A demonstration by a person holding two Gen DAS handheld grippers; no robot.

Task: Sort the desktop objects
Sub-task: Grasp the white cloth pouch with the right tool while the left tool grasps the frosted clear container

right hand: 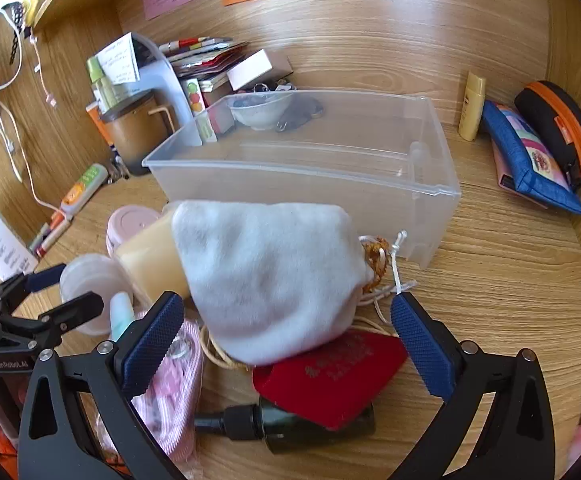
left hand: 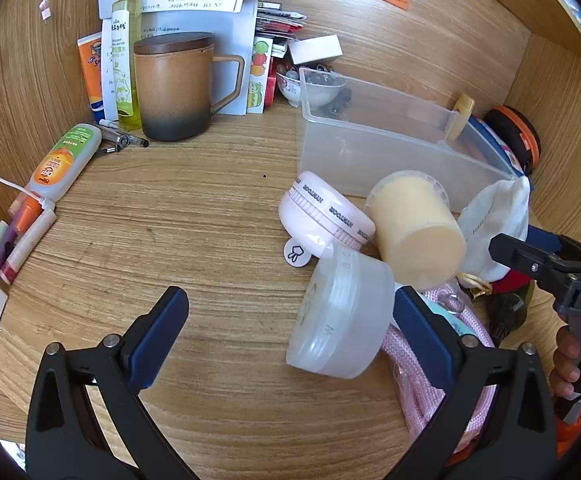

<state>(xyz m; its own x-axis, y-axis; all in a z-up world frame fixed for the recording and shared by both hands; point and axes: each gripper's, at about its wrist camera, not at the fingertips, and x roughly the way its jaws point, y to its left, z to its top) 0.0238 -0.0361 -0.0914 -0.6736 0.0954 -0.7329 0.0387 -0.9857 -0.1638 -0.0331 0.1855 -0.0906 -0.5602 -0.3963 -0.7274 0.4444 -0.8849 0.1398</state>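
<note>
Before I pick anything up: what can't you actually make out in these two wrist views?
- White pouch: contents hidden by its cloth, right view.
- Dark bottle: body covered by the red pouch, right view.
- Pink cord: mostly behind the left gripper, left view.
- Notes on the back wall: print too small, both views.

pink round case (left hand: 326, 216): "HNITOOR" printed repeatedly around its rim band | right hand-held gripper (left hand: 530, 264): "DAS" on its body | left hand-held gripper (right hand: 46, 300): "GenRobot.AI" on its body | sticky notes, paper sheets, bottle labels, red pouch lettering: too small or blurred to read
</note>
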